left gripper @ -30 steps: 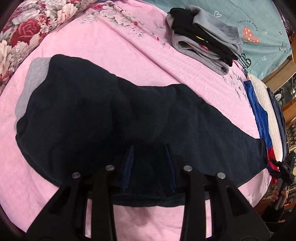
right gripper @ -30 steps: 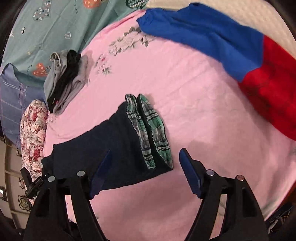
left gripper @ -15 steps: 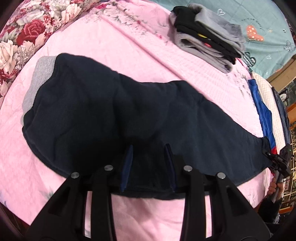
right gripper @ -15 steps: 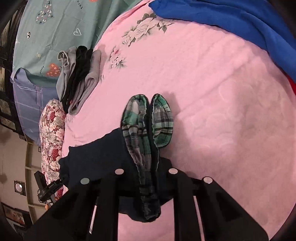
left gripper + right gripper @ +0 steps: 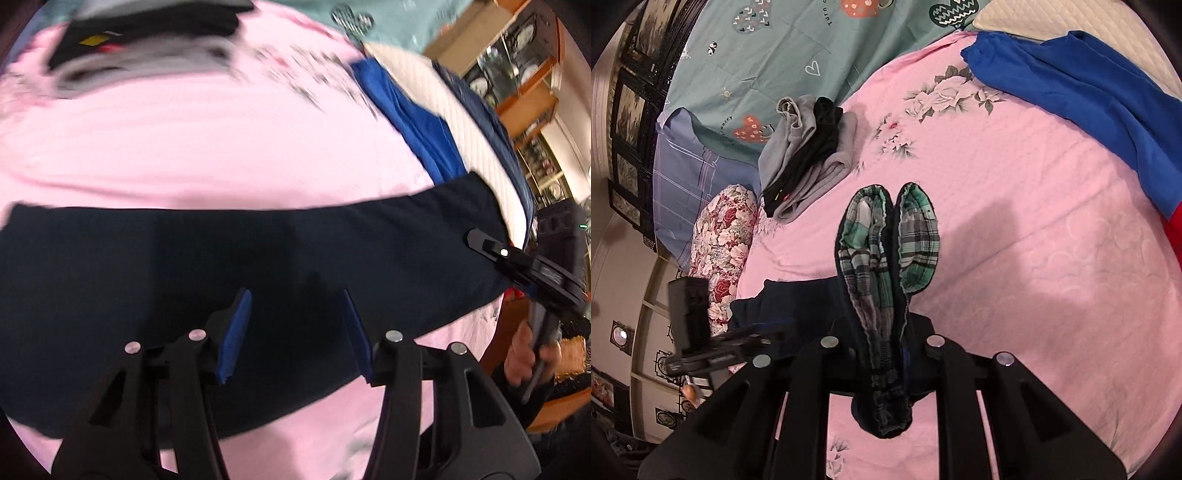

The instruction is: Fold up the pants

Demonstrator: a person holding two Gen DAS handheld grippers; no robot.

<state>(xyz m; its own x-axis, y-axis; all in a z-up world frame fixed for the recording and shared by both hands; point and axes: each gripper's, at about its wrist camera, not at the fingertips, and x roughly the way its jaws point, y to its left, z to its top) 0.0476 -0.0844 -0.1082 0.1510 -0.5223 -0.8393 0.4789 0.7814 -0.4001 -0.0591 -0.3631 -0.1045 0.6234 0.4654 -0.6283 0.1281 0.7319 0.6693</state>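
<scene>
Dark navy pants (image 5: pixel 184 258) stretch across the pink bed sheet (image 5: pixel 184 147) in the left wrist view. My left gripper (image 5: pixel 295 325) hovers over their near edge, blue pads (image 5: pixel 236 332) apart, nothing pinched between them. My right gripper (image 5: pixel 886 332) is shut on the pants' two cuffs (image 5: pixel 886 240), turned out to show green plaid lining and held above the sheet. From the left wrist view, that right gripper (image 5: pixel 484 243) clamps the far right end of the pants, with a hand (image 5: pixel 524 362) on its handle. The left gripper (image 5: pixel 768 332) shows at the waist end.
A stack of grey and black folded clothes (image 5: pixel 809 147) lies at the far side of the bed. A blue and red garment (image 5: pixel 1089 99) lies along the right edge. A floral pillow (image 5: pixel 727 229) and teal blanket (image 5: pixel 757 55) border the sheet. Wooden cabinets (image 5: pixel 517 74) stand beyond.
The right gripper closed on the plaid-lined cuffs and lifted them. The left wrist view swung right, fast enough to blur, and its pads now stand farther apart.
</scene>
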